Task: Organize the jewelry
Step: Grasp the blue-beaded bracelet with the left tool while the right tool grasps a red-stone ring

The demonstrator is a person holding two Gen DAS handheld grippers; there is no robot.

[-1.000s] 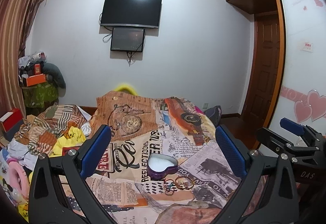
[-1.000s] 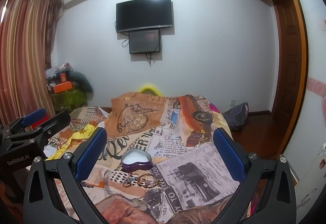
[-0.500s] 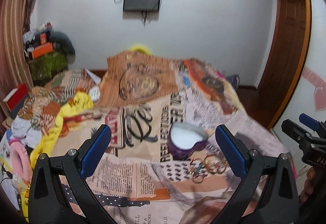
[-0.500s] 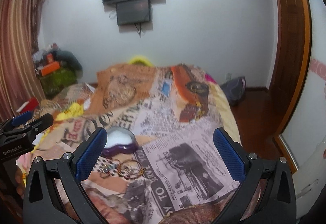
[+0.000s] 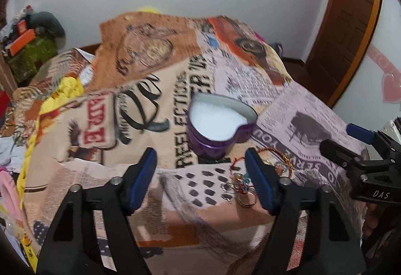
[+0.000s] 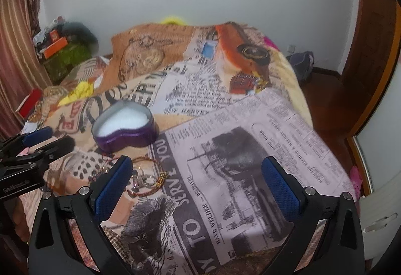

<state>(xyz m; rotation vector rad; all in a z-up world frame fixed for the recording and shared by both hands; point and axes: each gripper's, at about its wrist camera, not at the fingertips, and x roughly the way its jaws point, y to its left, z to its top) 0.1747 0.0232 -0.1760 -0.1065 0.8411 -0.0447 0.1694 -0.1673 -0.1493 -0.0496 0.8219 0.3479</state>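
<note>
An open purple heart-shaped box (image 5: pixel 220 124) with white lining sits on the bed's printed cover; it also shows in the right wrist view (image 6: pixel 124 128). A small pile of jewelry (image 5: pixel 241 182), bangles, rings and a beaded piece, lies just in front of it, also in the right wrist view (image 6: pixel 146 177). My left gripper (image 5: pixel 203 181) is open and empty, hovering above the cover left of the jewelry; its right finger hides part of the pile. My right gripper (image 6: pixel 198 189) is open and empty, right of the jewelry. Each gripper shows at the edge of the other's view.
The bed cover (image 6: pixel 238 149) is printed with newspaper patterns. Yellow and mixed clothes (image 5: pixel 62 89) lie at the bed's left. A cluttered green box (image 6: pixel 65 59) stands by the curtain. A wooden door (image 5: pixel 351 24) and floor lie past the bed's right edge.
Both grippers have tilted down and moved closer to the bed, so the box and jewelry now sit larger and nearer. The left gripper's fingers have narrowed somewhat. Nothing was picked up.
</note>
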